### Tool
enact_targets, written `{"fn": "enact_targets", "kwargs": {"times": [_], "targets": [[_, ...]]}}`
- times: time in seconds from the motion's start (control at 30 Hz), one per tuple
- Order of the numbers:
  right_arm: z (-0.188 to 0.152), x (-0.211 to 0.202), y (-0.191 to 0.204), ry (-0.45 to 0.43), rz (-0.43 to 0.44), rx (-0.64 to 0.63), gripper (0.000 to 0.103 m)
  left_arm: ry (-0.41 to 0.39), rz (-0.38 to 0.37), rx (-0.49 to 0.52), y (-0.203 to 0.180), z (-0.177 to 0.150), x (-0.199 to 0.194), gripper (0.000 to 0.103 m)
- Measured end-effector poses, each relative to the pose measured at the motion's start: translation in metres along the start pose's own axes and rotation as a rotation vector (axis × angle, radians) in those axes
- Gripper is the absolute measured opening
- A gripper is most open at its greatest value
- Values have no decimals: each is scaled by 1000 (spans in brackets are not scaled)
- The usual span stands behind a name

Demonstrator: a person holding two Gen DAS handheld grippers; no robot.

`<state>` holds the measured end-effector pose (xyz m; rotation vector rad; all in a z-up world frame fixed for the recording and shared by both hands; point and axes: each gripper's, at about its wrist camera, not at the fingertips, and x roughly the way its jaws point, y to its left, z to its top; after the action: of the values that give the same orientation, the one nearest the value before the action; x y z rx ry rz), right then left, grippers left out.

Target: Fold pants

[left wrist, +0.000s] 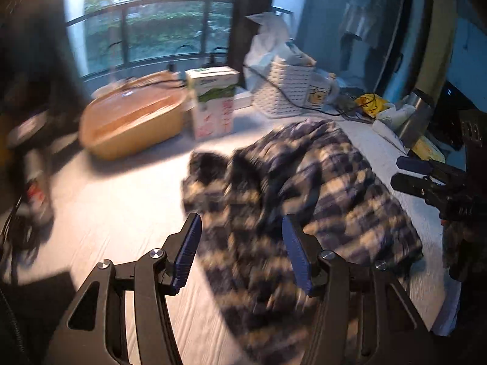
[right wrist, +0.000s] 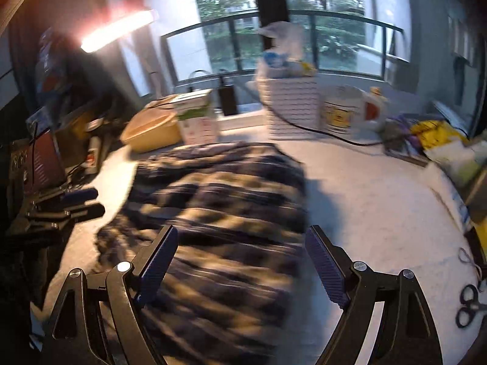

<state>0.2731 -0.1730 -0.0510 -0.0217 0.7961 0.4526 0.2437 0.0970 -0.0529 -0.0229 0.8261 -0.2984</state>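
Fingers of the left gripper (left wrist: 242, 252) are spread apart and hold nothing, above the near end of the plaid pants (left wrist: 304, 188), which lie rumpled on the pale table (left wrist: 121, 200) before a tan basin (left wrist: 134, 121) and a carton (left wrist: 213, 103). From the right wrist, the right gripper (right wrist: 242, 261) likewise gapes empty over the pants (right wrist: 219, 213); scissors (right wrist: 470, 301) lie far right.

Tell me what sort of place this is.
Probably a home, a cluttered table by a balcony window. Plaid pants lie on the table among a white basket, a mug and a carton; trees show beyond the railing.
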Motion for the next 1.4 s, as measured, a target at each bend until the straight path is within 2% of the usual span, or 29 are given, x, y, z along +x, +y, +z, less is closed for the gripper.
{"fn": "enact_targets", "kwargs": {"times": [0.17, 0.23, 0.27, 0.3, 0.33, 0.37, 0.4, 0.5, 0.53, 0.57, 0.63, 0.67, 0.7, 0.73, 0.87, 1.03, 1.13, 1.17, 1.23, 1.27, 1.3, 1.33, 1.4], "targets": [[3, 8, -30, -3, -11, 19, 87, 42, -22, 47, -3, 23, 32, 55], [6, 15, -36, 0, -4, 20, 87, 32, -16, 62, -1, 28, 41, 55], [8, 19, -37, 1, 1, 16, 87, 29, -6, 67, 1, 29, 45, 49], [11, 23, -37, 2, 9, 11, 87, 34, -3, 65, 3, 30, 47, 29], [14, 29, -37, 5, 18, 3, 87, 50, -3, 49, 7, 31, 51, 23], [17, 32, -36, 5, 26, -4, 87, 51, 1, 34, 11, 31, 51, 23], [21, 38, -34, 5, 41, -16, 86, 51, 2, 21, 15, 31, 52, 18], [30, 51, -24, 9, 79, -53, 86, 54, 36, -14, 28, 29, 50, 16], [33, 56, -20, 11, 92, -69, 80, 55, 51, -24, 32, 29, 49, 16], [36, 60, -14, 13, 105, -90, 76, 54, 69, -36, 36, 28, 48, 16], [41, 71, -1, 27, 118, -146, 54, 67, 97, -43, 42, 25, 50, 16], [42, 76, 4, 34, 112, -175, 49, 75, 113, -50, 46, 22, 52, 16], [43, 81, 9, 41, 103, -204, 38, 85, 114, -60, 49, 20, 56, 16], [44, 89, 12, 57, 100, -228, 35, 103, 108, -70, 54, 16, 63, 17], [40, 121, 10, 132, 83, -247, 35, 108, 84, -106, 63, 15, 65, 21], [45, 111, 1, 112, 62, -223, 35, 123, 73, -134, 63, 19, 49, 30], [51, 83, 2, 55, 79, -225, 35, 51, 59, -100, 48, 23, 22, 32], [53, 75, 5, 44, 98, -238, 35, 16, 33, -79, 40, 23, 10, 33], [52, 66, 14, 56, 148, -276, 35, -34, -29, -43, 24, 20, -4, 41], [49, 63, 23, 68, 178, -309, 35, -51, -80, -25, 15, 17, -7, 44], [44, 63, 31, 78, 199, -333, 35, -42, -128, -2, 6, 12, -4, 47], [40, 64, 36, 92, 216, -347, 35, -25, -141, 13, 1, 10, 1, 47], [29, 73, 44, 135, 229, -368, 35, 53, -122, 37, -9, 0, 22, 47]]}}
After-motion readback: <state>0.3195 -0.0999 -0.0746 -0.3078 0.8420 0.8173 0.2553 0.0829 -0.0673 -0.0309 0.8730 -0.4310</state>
